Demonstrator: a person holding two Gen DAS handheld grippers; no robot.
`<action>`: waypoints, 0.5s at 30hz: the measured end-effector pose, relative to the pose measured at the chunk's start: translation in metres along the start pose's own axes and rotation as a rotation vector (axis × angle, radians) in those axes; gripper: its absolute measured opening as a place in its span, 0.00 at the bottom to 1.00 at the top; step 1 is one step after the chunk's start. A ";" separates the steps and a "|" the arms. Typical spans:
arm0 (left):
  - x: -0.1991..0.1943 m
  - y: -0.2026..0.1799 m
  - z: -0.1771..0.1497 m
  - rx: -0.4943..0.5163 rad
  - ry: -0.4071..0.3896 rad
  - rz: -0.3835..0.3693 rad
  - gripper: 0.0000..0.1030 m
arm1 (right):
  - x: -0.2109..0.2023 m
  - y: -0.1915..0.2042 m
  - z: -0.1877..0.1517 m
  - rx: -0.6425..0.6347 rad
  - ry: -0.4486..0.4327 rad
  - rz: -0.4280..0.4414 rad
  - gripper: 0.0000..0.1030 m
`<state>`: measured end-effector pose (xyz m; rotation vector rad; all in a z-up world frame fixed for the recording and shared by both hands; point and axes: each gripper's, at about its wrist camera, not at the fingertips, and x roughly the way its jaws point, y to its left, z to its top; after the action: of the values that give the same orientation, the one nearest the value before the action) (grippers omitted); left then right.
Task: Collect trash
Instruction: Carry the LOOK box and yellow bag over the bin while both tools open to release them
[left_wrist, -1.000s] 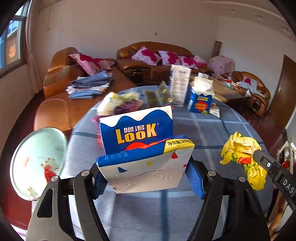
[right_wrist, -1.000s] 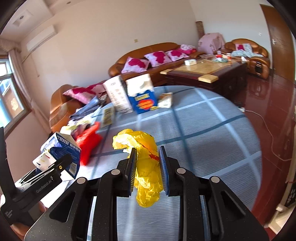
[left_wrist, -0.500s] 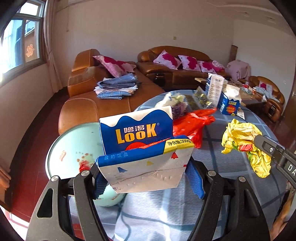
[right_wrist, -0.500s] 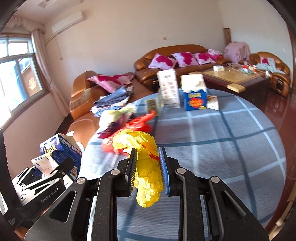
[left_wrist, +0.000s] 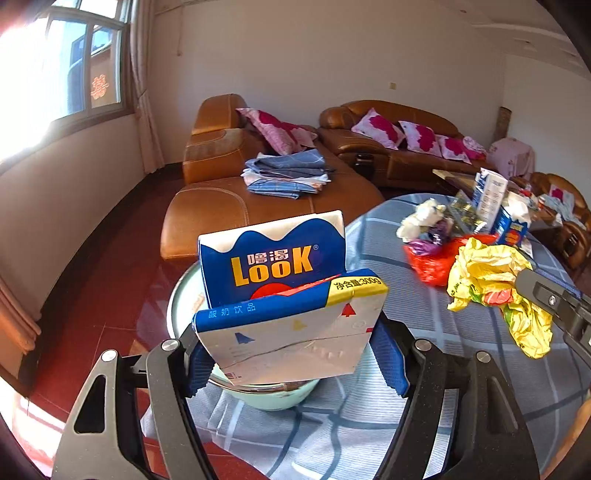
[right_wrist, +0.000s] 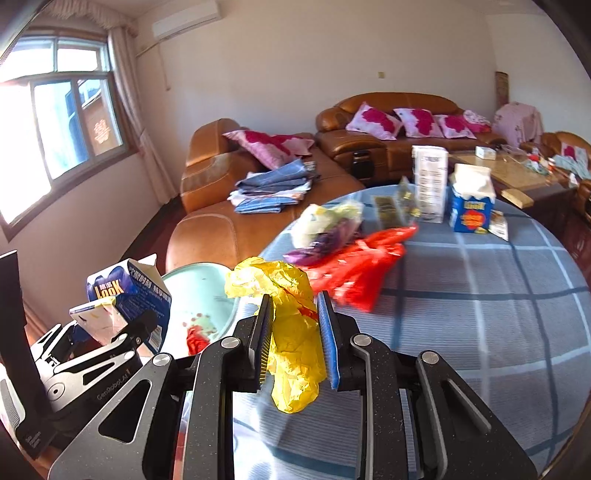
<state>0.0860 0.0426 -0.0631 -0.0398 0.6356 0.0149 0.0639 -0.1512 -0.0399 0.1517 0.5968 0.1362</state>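
Here left hand-held gripper (left_wrist: 295, 354) clamps carton (left_wrist: 288, 306).

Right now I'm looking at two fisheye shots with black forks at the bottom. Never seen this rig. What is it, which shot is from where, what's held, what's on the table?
No robot arm here: a person carries a handheld two-finger tool in each hand, each with a camera looking along its fingers.

Left wrist view: the left tool is shut on a flattened blue-and-white LOOK drink carton, above a pale green basin at the table's edge.

Right wrist view: the right tool is shut on a crumpled yellow wrapper.

On the round table with the blue checked cloth lie a red plastic bag, a white-and-purple bag, a second LOOK carton and a tall white box.
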 end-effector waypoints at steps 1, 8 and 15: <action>0.001 0.004 0.001 -0.009 0.001 0.005 0.69 | 0.002 0.005 0.000 -0.007 0.002 0.006 0.25; 0.007 0.026 0.006 -0.043 0.010 0.054 0.69 | 0.011 0.030 0.004 -0.046 0.011 0.044 0.25; 0.009 0.034 0.008 -0.049 0.009 0.082 0.69 | 0.024 0.051 0.008 -0.066 0.019 0.082 0.25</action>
<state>0.0969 0.0771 -0.0628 -0.0612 0.6460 0.1092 0.0843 -0.0976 -0.0374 0.1113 0.6045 0.2367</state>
